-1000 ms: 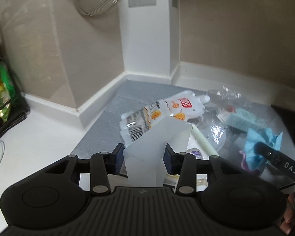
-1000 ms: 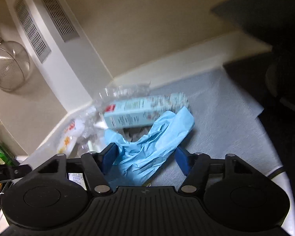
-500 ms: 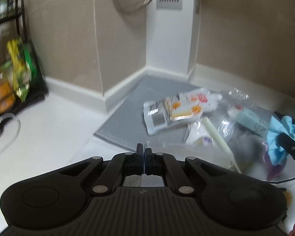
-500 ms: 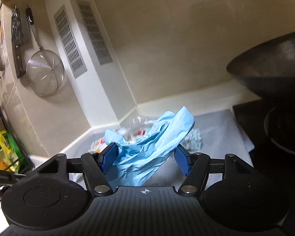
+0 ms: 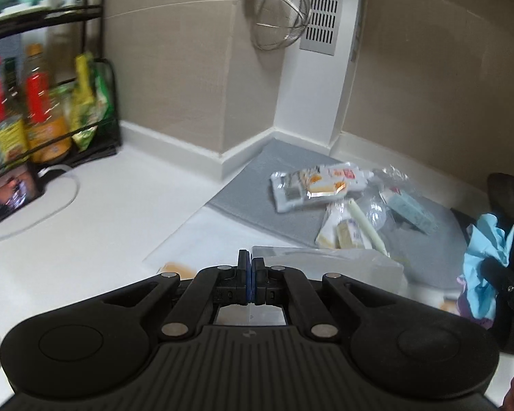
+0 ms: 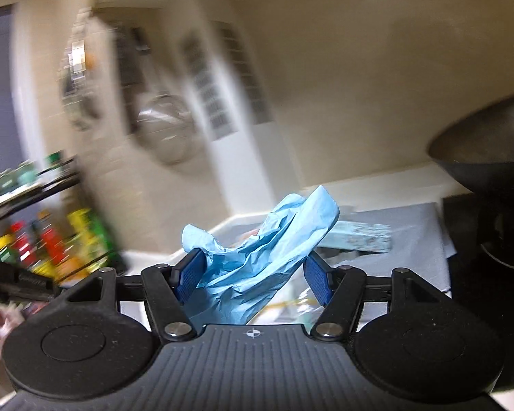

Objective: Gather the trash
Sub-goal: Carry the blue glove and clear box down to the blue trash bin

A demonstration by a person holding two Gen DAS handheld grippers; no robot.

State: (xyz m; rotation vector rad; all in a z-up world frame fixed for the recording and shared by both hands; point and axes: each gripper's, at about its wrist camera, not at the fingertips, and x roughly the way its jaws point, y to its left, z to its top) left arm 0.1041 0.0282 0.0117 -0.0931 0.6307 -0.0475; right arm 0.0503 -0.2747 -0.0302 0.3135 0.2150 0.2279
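My left gripper [image 5: 248,260] is shut on the edge of a clear plastic bag [image 5: 329,263] that spreads to the right just above the white counter. My right gripper [image 6: 253,270] is shut on a crumpled blue glove [image 6: 264,253] and holds it up in the air; the glove also shows in the left wrist view [image 5: 483,250] at the right edge. Trash lies on the grey mat [image 5: 257,185]: a white printed pouch [image 5: 315,185], a pale teal box [image 5: 411,209], a pale stick [image 5: 363,226] and clear wrappers [image 5: 390,174].
A black rack [image 5: 44,109] with bottles and packets stands at the left on the white counter [image 5: 102,226]. A wire strainer [image 5: 281,17] hangs on the wall. A dark wok [image 6: 486,150] sits on the black stove at the right.
My left gripper closed on the clear bag and pulled back from the trash pile. My right gripper lifted the blue glove up off the mat and swung left.
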